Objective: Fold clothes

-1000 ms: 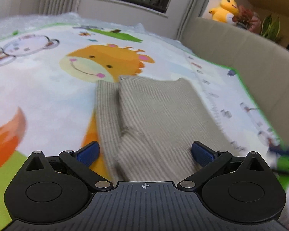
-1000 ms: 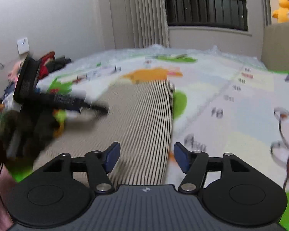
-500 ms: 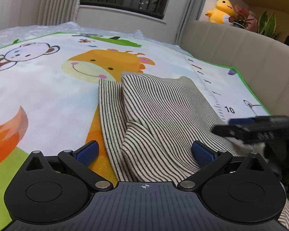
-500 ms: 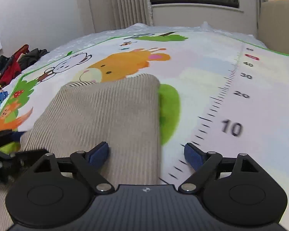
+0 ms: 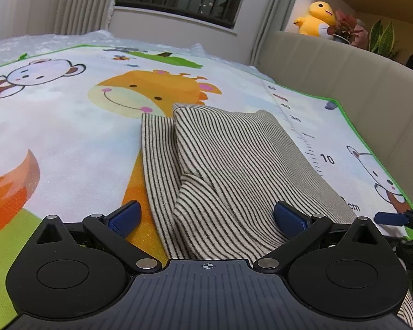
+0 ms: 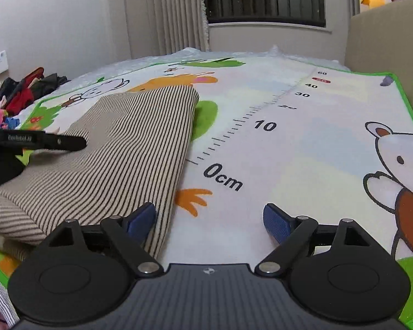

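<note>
Left wrist view: left gripper [image 5: 206,216] gaping over the half-folded striped top [image 5: 234,165]; right gripper [image 6: 209,218] gaping at its right edge. Next, pinch the near hem.

Folded garment [image 5: 228,165] lies on the play mat [image 5: 68,126]; left gripper [image 5: 206,217] at its near edge, right gripper [image 6: 209,220] beside its right edge; sofa [image 5: 344,82] right of mat.
</note>
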`<state>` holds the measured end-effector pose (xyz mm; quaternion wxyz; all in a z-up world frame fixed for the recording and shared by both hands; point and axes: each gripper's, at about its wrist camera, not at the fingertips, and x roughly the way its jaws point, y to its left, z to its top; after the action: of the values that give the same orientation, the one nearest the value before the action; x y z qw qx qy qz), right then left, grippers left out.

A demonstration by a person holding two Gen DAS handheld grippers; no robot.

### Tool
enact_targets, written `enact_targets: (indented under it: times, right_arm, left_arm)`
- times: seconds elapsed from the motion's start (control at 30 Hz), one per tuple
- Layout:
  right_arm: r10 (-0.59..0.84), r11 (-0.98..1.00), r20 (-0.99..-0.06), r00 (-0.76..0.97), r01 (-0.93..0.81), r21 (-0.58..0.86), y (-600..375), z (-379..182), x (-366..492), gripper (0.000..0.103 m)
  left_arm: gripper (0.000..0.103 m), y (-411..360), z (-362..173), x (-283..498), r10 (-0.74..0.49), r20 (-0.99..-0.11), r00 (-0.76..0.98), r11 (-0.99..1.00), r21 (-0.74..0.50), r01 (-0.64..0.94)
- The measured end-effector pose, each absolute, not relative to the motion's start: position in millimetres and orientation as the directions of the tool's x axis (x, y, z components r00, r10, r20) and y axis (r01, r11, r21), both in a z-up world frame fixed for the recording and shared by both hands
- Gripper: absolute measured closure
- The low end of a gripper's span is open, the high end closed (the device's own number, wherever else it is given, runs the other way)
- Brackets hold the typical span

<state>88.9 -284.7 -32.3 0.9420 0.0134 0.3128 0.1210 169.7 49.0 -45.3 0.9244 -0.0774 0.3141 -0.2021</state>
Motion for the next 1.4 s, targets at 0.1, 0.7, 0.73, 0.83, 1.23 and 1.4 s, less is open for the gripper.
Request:
enact_targets:
  times: [0.1, 0.7, 0.73, 0.83, 1.23, 1.4]
  right_arm:
    - [0.230, 0.971, -0.589, 0.775, -0.224, 0.084, -282.4, -30.8, 89.5, 0.017]
    - [0.594, 0.675, -0.516, 0.618, -0.731, -0.099, -188.2, -11.0, 17.0, 0.034]
    - [0.572, 0.679, -0.518, 0.636, -0.721, -0.135, -183.6, -13.8, 16.1, 0.041]
    - [0.562, 0.730, -0.476, 0.677, -0.676, -0.099, -183.2, -3.0, 23.1, 0.077]
    - [0.636, 0.719, -0.523, 0.567, -0.681, 0.137, -184.1, -24.1, 30.4, 0.075]
    - [0.624, 0.701, -0.470, 0.625, -0.713, -0.017, -185.2, -1.8, 5.4, 0.052]
  left_arm:
    - [0.000, 49.4, -45.5, 169.7, -0.425, -0.549, 0.720, 0.905, -0.275, 0.325]
    - [0.000, 79.6, -50.5, 173.1, -0.529, -0.455, 0.716, 0.824, -0.476, 0.307]
    - [0.000, 80.1, -50.6, 173.3, -0.530, -0.453, 0.716, 0.823, -0.478, 0.307]
    - [0.000, 81.4, -50.9, 173.6, -0.534, -0.449, 0.717, 0.819, -0.486, 0.306]
    - [0.000, 86.7, -52.3, 174.8, -0.548, -0.429, 0.718, 0.802, -0.515, 0.304]
    - [0.000, 86.2, -52.4, 174.9, -0.547, -0.429, 0.719, 0.802, -0.515, 0.303]
